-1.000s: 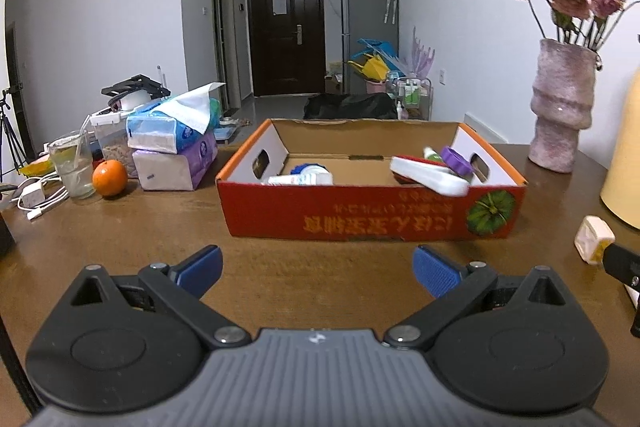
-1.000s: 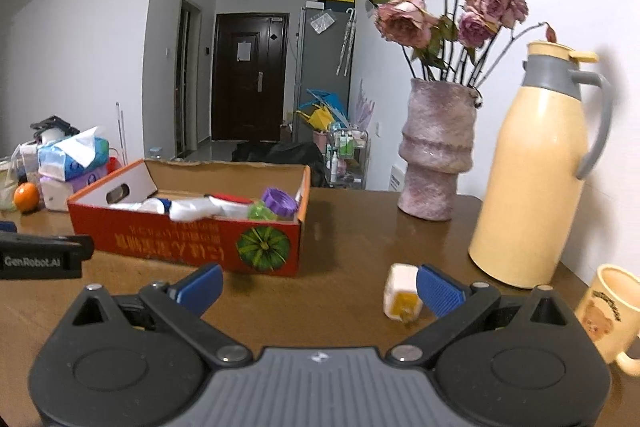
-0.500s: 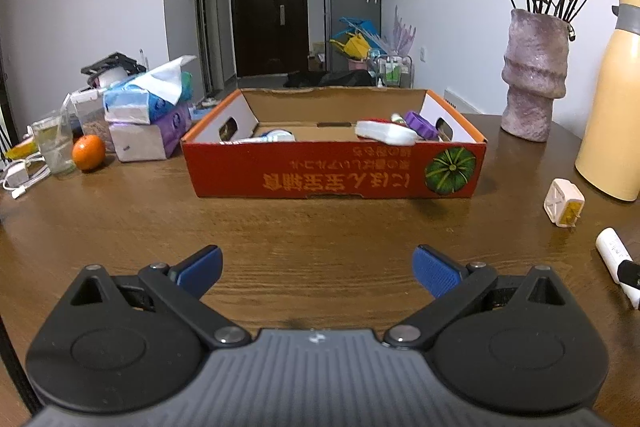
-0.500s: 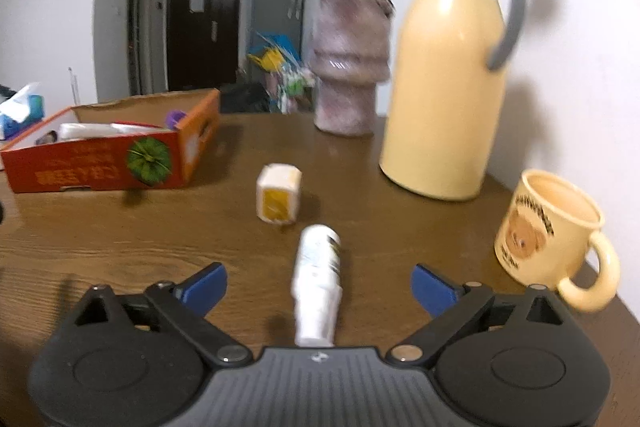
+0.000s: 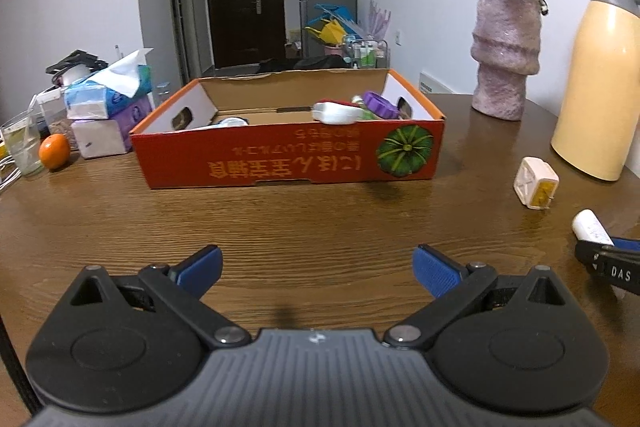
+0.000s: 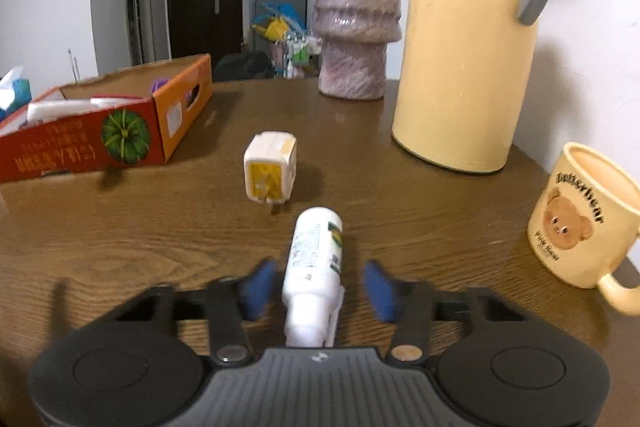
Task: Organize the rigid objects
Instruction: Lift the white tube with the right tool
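Right wrist view, right gripper (image 6: 320,285) closing, blurred, around white bottle (image 6: 316,263)

Both grippers, left gripper (image 5: 318,269) and right gripper (image 6: 320,285), share black linkage arms, silver pivot screws, ribbed grey bodies and blue fingertip pads (image 5: 434,273); white "DAS" lettering marks one

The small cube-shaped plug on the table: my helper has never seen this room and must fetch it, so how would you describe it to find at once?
Start at the tall cream thermos jug on the wooden table. On the bare wood between it and the red cardboard box sits the plug. Unlike the white bottle lying nearby, it is a blocky off-white cube with a yellow face.
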Tool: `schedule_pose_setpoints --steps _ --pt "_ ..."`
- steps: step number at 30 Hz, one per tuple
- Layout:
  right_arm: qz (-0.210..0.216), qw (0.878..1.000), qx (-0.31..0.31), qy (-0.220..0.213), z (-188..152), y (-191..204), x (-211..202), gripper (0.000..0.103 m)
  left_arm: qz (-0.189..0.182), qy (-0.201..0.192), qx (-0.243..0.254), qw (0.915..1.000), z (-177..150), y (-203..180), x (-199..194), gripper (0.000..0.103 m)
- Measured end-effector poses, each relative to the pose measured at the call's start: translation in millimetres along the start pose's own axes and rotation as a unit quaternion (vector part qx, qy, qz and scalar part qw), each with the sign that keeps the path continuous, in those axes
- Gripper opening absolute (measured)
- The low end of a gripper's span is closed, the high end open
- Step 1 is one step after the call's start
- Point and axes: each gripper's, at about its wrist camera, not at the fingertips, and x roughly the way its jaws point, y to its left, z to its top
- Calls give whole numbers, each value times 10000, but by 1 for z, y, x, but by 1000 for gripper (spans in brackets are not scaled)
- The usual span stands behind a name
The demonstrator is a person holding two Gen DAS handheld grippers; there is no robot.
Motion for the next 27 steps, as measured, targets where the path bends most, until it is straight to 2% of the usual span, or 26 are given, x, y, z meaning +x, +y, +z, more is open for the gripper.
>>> schedule_pose_setpoints --steps 8,27 --pt "157 9988 216 -415 3 -10 -11 27 -157 73 28 9998 8 -21 7 103" --pt "357 9938 438 -955 11 -58 -20 27 -305 83 211 9993 37 -100 30 103"
